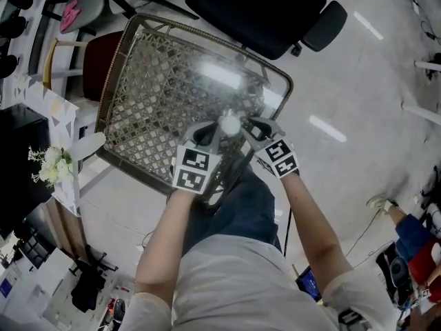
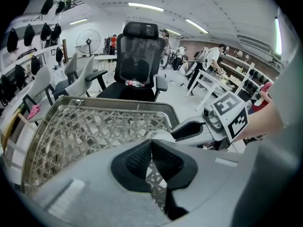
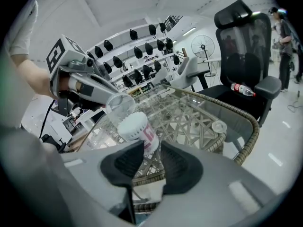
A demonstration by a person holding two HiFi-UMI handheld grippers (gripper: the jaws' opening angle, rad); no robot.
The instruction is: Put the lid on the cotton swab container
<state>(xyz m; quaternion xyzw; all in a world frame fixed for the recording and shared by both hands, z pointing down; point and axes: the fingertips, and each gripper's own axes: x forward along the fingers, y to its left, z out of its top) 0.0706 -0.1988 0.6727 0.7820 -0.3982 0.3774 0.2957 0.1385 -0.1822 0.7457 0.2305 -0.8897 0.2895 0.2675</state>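
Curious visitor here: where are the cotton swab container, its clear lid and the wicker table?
cotton swab container (image 3: 137, 129): right gripper view, its white side.
clear lid (image 3: 120, 107): right gripper view, its transparent wall.
wicker table (image 1: 115, 67): head view, its left rim.

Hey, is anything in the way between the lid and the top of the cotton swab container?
Nothing visible is. The clear lid, at the left gripper's tips, hangs right beside the top of the cotton swab container, which the right gripper holds over the wicker table.
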